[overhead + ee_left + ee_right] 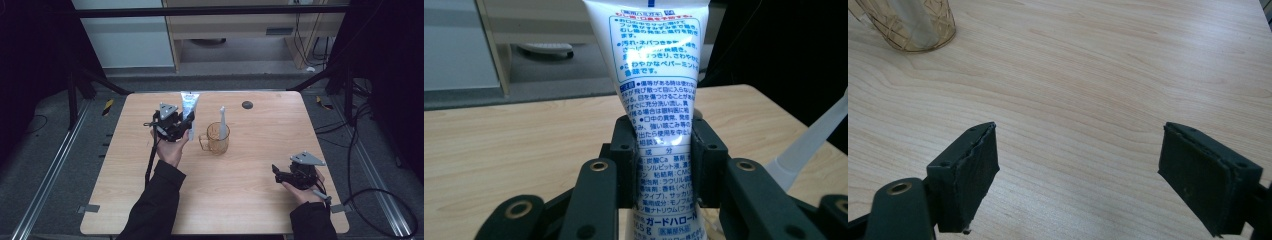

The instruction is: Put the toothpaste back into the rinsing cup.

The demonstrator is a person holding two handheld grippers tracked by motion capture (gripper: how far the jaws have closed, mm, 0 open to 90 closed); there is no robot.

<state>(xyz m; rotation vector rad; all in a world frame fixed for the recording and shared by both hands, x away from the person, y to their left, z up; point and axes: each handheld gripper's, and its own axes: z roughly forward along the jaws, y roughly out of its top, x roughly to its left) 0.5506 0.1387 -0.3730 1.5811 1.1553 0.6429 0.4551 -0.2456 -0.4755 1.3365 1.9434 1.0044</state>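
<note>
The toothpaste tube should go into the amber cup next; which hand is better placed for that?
Left, probably. The left gripper already clamps the toothpaste tube beside the amber cup; the right gripper is open near the table's corner.

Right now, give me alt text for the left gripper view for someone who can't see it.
The left gripper is shut on a white tube with blue Japanese print, held upright above a wooden table. A pale toothbrush handle leans in at the right edge.

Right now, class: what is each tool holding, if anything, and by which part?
The left tool is shut on the toothpaste tube, gripping its lower body, nearer the cap end. The right tool stands open, holding nothing.
</note>
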